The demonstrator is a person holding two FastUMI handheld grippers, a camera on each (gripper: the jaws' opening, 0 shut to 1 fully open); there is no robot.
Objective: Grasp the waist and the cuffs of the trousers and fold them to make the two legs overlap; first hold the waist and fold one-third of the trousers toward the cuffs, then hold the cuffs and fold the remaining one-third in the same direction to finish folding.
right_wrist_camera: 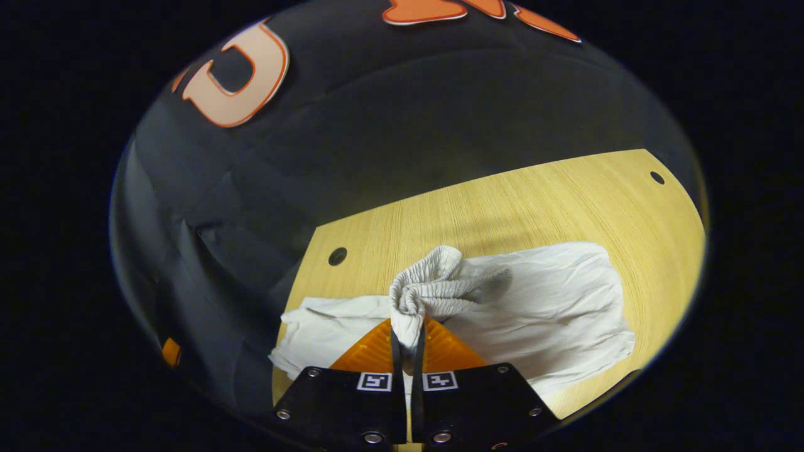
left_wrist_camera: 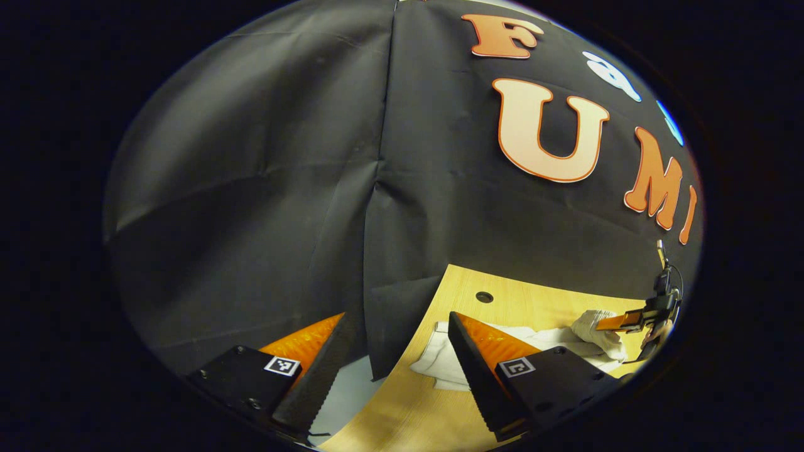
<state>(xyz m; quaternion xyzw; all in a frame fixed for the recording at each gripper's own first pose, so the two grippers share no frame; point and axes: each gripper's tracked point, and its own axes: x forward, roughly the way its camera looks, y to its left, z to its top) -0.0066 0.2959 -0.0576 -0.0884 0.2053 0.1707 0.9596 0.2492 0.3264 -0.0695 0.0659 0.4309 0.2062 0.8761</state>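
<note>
Pinched between the right gripper (right_wrist_camera: 407, 339)'s two fingers, in the right gripper view, is a bunched, gathered piece of the trousers (right_wrist_camera: 546, 307), lifted off the desk (right_wrist_camera: 534, 194) into a puckered knot of pale grey-white cloth. Behind that knot the rest of the trousers lies flat and wrinkled on the light wooden desk, spreading toward the right edge, with a smaller flap reaching to the near left corner. Two round holes mark the desk's far corners, and the black cloth wall (right_wrist_camera: 408, 119) rises beyond.

Closest in the left gripper view, the left gripper (left_wrist_camera: 389, 370) hangs with its fingers spread wide, holding nothing, over the desk's (left_wrist_camera: 402, 414) left edge. Just past its right finger the trousers (left_wrist_camera: 440, 361) lie on the desk as a crumpled pale strip. Farther along, near the right edge, the right gripper (left_wrist_camera: 619, 323) holds up a raised bundle of the cloth. The black wall (left_wrist_camera: 251, 188) hangs behind.
</note>
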